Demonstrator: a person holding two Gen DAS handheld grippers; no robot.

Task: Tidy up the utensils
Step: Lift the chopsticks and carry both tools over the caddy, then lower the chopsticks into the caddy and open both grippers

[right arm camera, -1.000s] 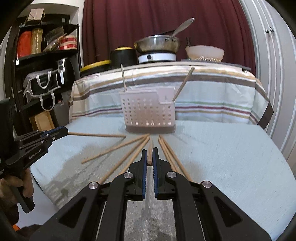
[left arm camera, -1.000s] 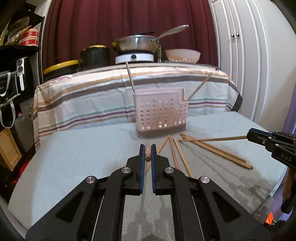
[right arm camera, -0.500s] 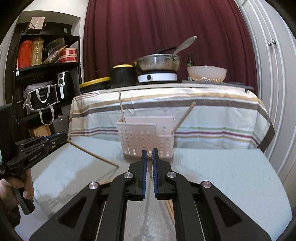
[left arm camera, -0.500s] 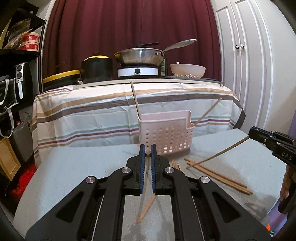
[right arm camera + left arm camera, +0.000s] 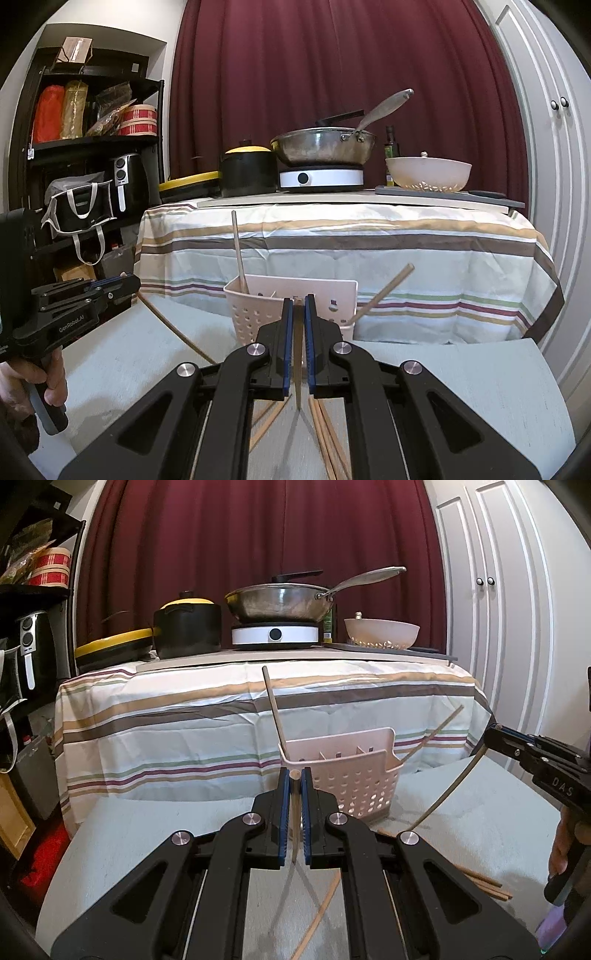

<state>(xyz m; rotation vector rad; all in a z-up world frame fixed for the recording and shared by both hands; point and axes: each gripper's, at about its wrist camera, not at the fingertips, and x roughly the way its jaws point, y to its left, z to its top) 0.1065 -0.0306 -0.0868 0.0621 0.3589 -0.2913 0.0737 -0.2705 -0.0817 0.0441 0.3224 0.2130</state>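
Note:
A pale pink perforated utensil basket stands on the grey surface, also in the right wrist view, with two chopsticks leaning in it. My left gripper is shut on a wooden chopstick that hangs down, lifted just in front of the basket's left corner. My right gripper is shut on another chopstick, held near the basket's front. The right gripper also shows at the right edge of the left wrist view, its chopstick slanting down.
Several loose chopsticks lie on the grey surface below the grippers. Behind stands a striped-cloth table with a pan, a black pot and a bowl. Shelves at left, white cupboard doors at right.
Both grippers have risen off the surface, each lifting its chopstick until it hangs nearly upright, and moved closer to the basket.

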